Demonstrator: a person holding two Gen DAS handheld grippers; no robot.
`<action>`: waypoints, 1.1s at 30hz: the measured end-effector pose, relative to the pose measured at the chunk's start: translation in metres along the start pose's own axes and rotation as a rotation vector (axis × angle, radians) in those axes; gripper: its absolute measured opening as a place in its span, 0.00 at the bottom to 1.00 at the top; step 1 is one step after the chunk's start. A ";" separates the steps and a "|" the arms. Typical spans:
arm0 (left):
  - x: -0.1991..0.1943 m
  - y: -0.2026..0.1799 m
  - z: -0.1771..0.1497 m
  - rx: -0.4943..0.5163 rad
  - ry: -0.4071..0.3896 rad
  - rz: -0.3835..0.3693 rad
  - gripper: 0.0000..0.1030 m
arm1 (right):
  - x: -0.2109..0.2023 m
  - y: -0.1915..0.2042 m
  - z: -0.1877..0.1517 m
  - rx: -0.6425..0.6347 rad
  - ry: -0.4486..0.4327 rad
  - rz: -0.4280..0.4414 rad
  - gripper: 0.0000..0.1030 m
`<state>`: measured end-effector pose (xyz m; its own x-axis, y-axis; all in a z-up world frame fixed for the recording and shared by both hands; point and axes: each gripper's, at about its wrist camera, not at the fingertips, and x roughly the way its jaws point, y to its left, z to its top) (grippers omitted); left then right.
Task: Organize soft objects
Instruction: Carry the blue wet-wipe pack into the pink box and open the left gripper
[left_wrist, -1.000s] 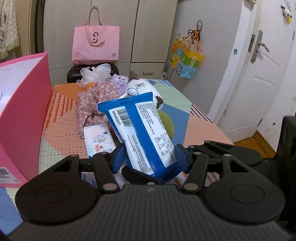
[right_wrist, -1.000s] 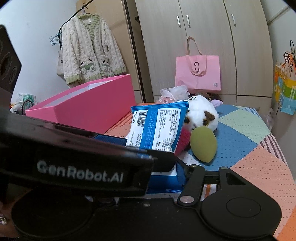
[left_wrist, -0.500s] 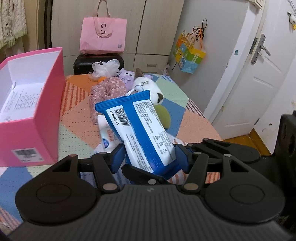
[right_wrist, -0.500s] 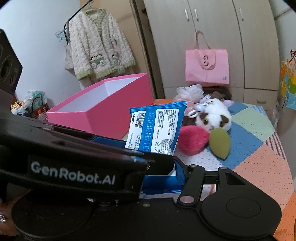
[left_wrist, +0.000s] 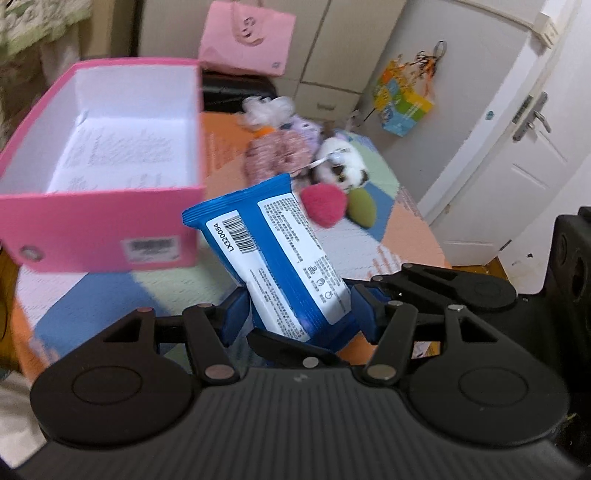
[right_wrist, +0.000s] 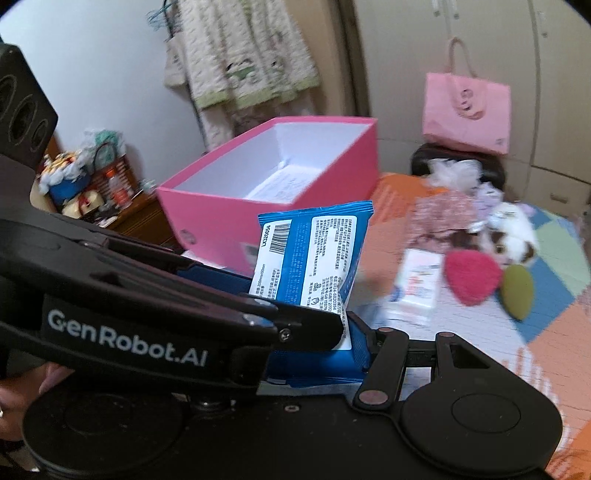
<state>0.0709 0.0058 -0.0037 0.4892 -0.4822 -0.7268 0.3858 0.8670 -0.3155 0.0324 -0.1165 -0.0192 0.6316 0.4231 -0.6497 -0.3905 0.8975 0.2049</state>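
Observation:
My left gripper (left_wrist: 299, 314) is shut on a blue wipes pack (left_wrist: 269, 254), held upright above the table. The pack also shows in the right wrist view (right_wrist: 314, 258), with the left gripper's body across that view's left side. An open pink box (left_wrist: 110, 218) stands to the left, white inside; it also shows in the right wrist view (right_wrist: 280, 177). A red fluffy ball (left_wrist: 325, 205), a green egg-shaped sponge (left_wrist: 364, 210), a white plush dog (left_wrist: 343, 162) and a floral pouch (left_wrist: 277, 151) lie beyond. My right gripper's fingertips are hidden behind the left gripper.
A white tissue pack (right_wrist: 417, 284) lies on the patchwork cloth (left_wrist: 406, 229). A pink tote bag (right_wrist: 465, 110) hangs on the wardrobe behind. A door (left_wrist: 517, 155) is at the right. A cluttered side table (right_wrist: 85, 192) stands at the far left.
My left gripper has risen and swung left with the wipes pack. The pink box now sits closer and its inside shows. The right gripper moved along with it.

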 end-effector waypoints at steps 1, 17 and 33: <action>-0.004 0.007 0.001 -0.013 0.014 0.002 0.57 | 0.003 0.004 0.003 0.004 0.016 0.019 0.62; -0.040 0.076 0.059 -0.072 0.019 0.027 0.59 | 0.041 0.042 0.080 -0.054 0.055 0.156 0.62; 0.033 0.151 0.164 -0.103 -0.015 0.003 0.59 | 0.145 -0.011 0.168 0.068 0.065 0.128 0.63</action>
<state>0.2738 0.1000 0.0245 0.5024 -0.4809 -0.7185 0.3020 0.8763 -0.3754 0.2406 -0.0441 0.0070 0.5337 0.5274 -0.6610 -0.4175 0.8441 0.3364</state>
